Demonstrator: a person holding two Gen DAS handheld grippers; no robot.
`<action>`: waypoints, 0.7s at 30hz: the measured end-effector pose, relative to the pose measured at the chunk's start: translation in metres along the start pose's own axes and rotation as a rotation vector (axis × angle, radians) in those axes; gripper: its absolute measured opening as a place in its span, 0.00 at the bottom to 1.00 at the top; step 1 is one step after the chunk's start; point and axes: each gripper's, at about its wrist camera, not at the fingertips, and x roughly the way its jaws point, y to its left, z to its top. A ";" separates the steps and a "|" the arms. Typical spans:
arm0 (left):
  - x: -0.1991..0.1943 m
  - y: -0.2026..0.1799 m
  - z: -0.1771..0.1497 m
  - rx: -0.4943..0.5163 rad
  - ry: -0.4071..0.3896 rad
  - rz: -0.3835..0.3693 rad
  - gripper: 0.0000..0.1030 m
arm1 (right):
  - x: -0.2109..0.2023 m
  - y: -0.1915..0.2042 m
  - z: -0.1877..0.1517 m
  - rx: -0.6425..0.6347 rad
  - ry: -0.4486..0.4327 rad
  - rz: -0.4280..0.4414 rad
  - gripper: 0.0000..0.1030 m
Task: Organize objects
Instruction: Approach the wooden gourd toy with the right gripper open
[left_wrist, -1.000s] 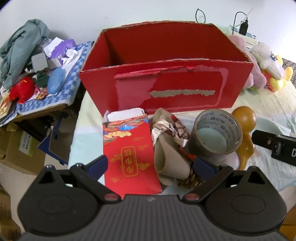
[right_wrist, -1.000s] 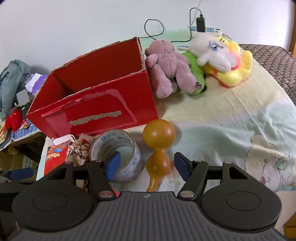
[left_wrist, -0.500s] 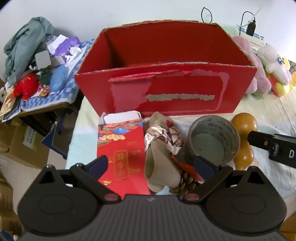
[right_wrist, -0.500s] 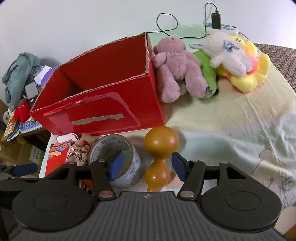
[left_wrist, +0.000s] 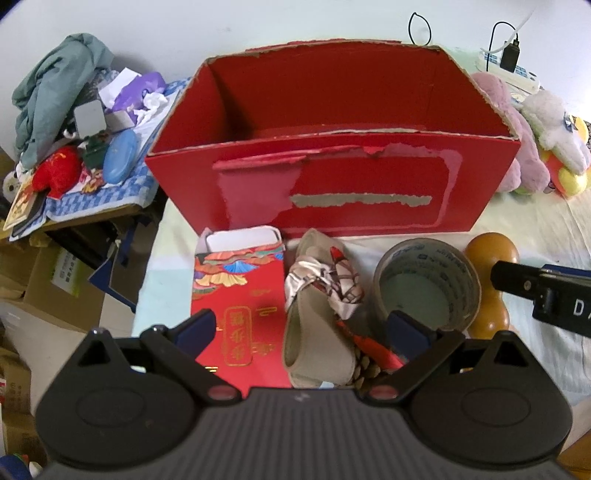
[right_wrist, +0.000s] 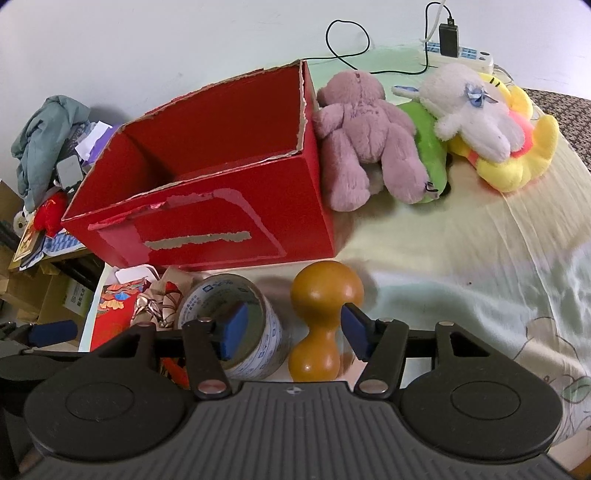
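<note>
The right gripper (right_wrist: 291, 329) has its jaws spread to either side of the wooden gourd (right_wrist: 320, 323), and they have just been narrowing; the pads are not yet on the wood, with a gap showing on each side of the gourd's waist. The likely trouble is the shape: a smooth, rounded gourd lying on soft bedding could roll or squirt forward out of the pinch if the pads meet a bulb rather than the waist. The roll of tape (right_wrist: 236, 325) sits just to the left of the left pad, close enough that this finger could catch its rim and drag it. The left gripper (left_wrist: 301, 330) is spread wide with nothing between its pads, hanging above a red envelope (left_wrist: 238, 306) and a beige slipper (left_wrist: 317, 328). The open red box (right_wrist: 207, 192), probably the destination, stands just beyond the gourd. Everything rests on a pale printed bedsheet (right_wrist: 461, 266); plush toys (right_wrist: 424, 136) lie ahead to the right, a white wall behind.
</note>
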 end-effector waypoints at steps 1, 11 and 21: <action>0.001 0.000 0.000 -0.001 0.001 0.001 0.96 | 0.000 -0.001 0.000 0.001 0.002 0.001 0.58; 0.003 -0.003 0.003 0.006 0.004 0.001 0.96 | 0.002 -0.008 0.002 0.007 0.015 -0.004 0.58; 0.004 -0.012 0.009 0.001 0.004 0.002 0.96 | 0.005 -0.023 0.006 0.022 0.045 0.009 0.58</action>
